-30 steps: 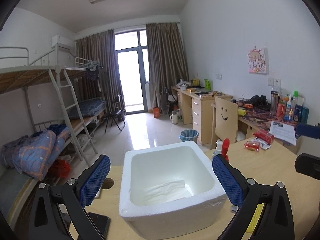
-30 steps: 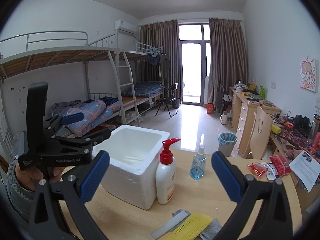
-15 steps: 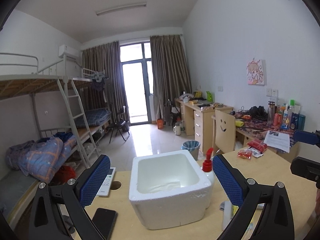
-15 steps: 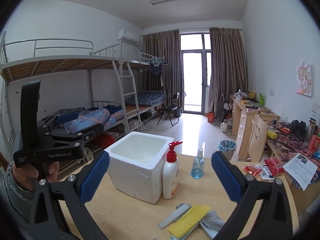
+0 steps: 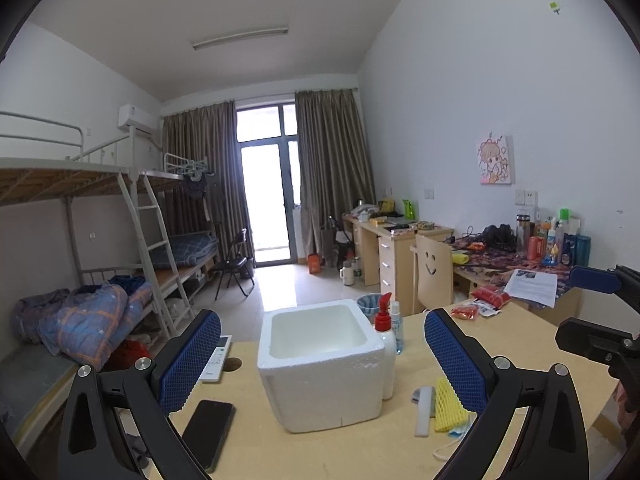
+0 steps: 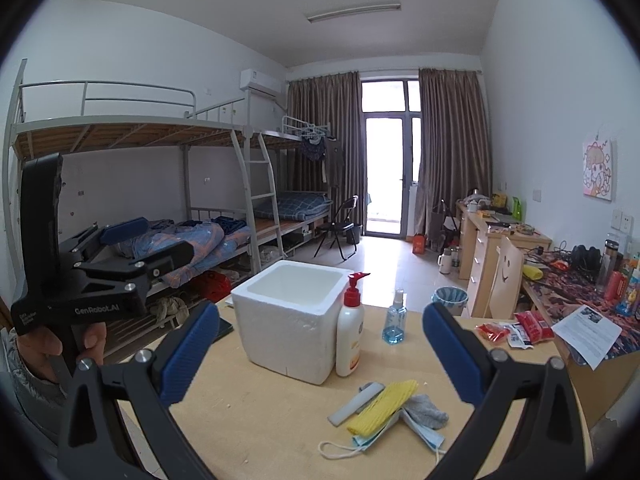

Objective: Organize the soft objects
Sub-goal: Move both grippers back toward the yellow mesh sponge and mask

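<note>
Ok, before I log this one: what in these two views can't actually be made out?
- Foam box floor: near wall hides it in both views.
- Face mask: mostly under the yellow foam net and grey cloth.
- Lotion bottle label: too small to read.
- Phone, left view: partly behind the left gripper finger.

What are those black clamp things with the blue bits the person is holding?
Each is a handheld tool. The right tool has black plastic arms with silver screws and two blue, textured finger pads. The left tool matches it, with white "GenRobot.AI" lettering on its black body; the hand holding it wears a grey padded sleeve.
</note>
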A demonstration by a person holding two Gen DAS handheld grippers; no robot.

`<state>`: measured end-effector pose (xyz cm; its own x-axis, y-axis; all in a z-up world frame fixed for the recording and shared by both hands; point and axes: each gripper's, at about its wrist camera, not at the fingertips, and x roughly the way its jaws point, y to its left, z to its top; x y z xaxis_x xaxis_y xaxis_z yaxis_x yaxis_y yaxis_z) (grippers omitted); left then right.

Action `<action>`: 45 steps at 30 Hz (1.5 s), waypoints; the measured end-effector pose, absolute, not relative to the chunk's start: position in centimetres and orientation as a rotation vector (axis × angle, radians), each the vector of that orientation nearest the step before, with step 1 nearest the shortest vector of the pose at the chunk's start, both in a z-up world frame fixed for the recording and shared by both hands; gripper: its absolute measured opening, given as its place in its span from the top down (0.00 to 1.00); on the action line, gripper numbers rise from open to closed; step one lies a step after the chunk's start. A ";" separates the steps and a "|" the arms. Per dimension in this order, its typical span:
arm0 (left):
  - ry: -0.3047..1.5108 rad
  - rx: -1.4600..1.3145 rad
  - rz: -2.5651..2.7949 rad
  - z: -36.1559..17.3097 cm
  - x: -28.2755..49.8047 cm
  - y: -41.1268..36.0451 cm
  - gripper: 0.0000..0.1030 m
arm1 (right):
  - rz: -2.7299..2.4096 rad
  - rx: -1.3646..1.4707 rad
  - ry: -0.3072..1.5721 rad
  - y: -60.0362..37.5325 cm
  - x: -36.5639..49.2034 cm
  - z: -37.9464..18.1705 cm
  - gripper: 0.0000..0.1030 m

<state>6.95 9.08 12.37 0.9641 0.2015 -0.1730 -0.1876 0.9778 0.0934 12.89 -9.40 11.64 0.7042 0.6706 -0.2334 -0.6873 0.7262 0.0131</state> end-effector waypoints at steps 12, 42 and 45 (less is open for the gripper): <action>0.164 0.050 0.170 9.8 3.0 7.9 0.01 | 0.761 -0.080 0.189 -10.1 9.0 10.2 0.00; 0.129 -0.072 0.218 1.4 2.0 8.4 0.01 | 0.624 -0.084 0.203 -10.0 7.3 2.5 0.00; 0.150 -0.065 0.219 0.7 2.1 8.2 0.01 | 0.627 -0.069 0.209 -10.4 7.3 1.8 0.00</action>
